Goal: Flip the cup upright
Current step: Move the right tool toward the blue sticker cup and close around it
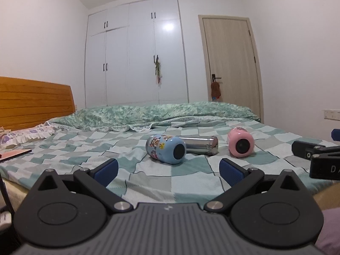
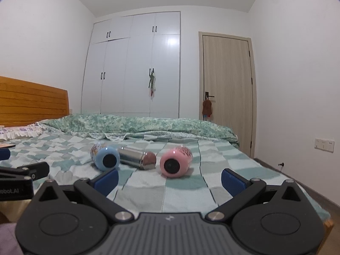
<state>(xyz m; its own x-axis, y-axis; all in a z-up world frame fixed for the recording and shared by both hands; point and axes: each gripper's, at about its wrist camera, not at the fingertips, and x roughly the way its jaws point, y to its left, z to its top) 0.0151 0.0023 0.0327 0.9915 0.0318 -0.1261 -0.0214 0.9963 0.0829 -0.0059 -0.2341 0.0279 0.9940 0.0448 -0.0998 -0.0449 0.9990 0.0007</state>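
Note:
Three cups lie on their sides on the checked bedspread [image 1: 191, 180]. A blue flowered cup [image 1: 165, 148] [image 2: 105, 158] is on the left, a shiny steel cup [image 1: 200, 145] [image 2: 138, 158] in the middle, and a pink cup [image 1: 240, 142] [image 2: 175, 161] on the right. The blue and pink cups point their bases toward me. My left gripper [image 1: 169, 171] is open and empty, just short of the blue cup. My right gripper [image 2: 170, 179] is open and empty, just short of the pink cup. Each gripper shows at the edge of the other's view.
A folded green quilt [image 1: 165, 112] lies across the bed behind the cups. A wooden headboard [image 1: 34, 102] and a pillow [image 1: 25, 136] are at the left. A white wardrobe [image 1: 136, 51] and a door [image 1: 229, 59] stand beyond. A book [image 1: 14, 153] lies at the left edge.

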